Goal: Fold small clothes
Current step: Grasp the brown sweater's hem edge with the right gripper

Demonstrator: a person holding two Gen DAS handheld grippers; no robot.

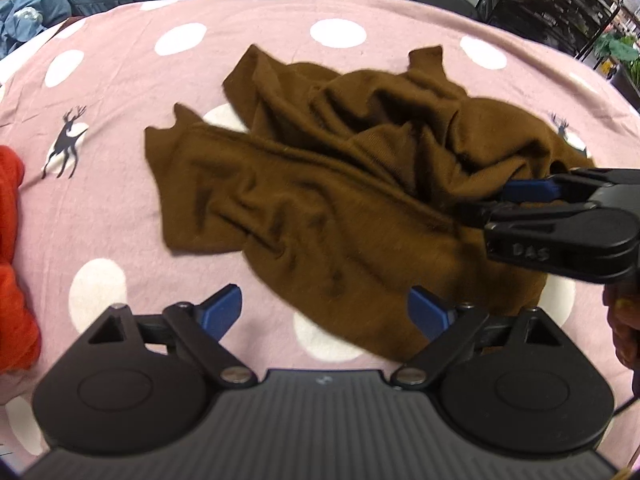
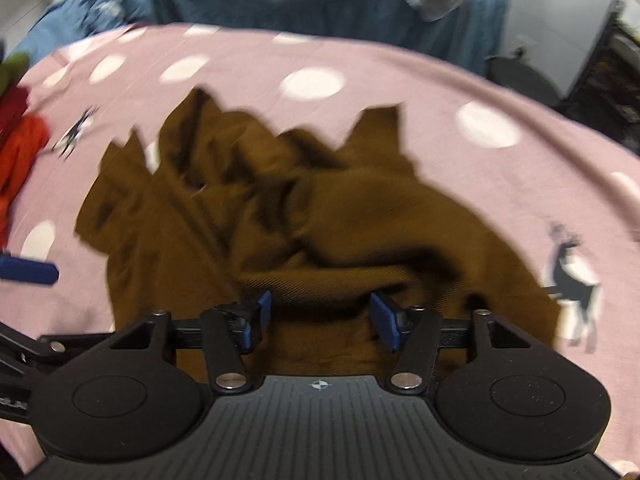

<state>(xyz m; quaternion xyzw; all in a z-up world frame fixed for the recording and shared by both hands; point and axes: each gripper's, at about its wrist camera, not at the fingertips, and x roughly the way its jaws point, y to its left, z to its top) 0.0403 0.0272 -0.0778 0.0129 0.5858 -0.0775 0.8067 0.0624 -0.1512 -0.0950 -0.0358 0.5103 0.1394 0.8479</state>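
Note:
A crumpled brown garment (image 1: 340, 184) lies on the pink spotted cloth (image 1: 120, 80). My left gripper (image 1: 326, 312) is open just above the garment's near edge, with nothing between its blue pads. My right gripper (image 2: 318, 318) is open over the garment (image 2: 320, 220), low above its near folds. In the left wrist view the right gripper (image 1: 504, 200) comes in from the right, its tips at the garment's right side. The right wrist view is blurred.
An orange-red garment (image 1: 12, 260) lies at the left edge, also in the right wrist view (image 2: 20, 152). Blue bedding (image 2: 320, 8) lies beyond the far edge. A dark wire rack (image 1: 560, 4) stands at the back right.

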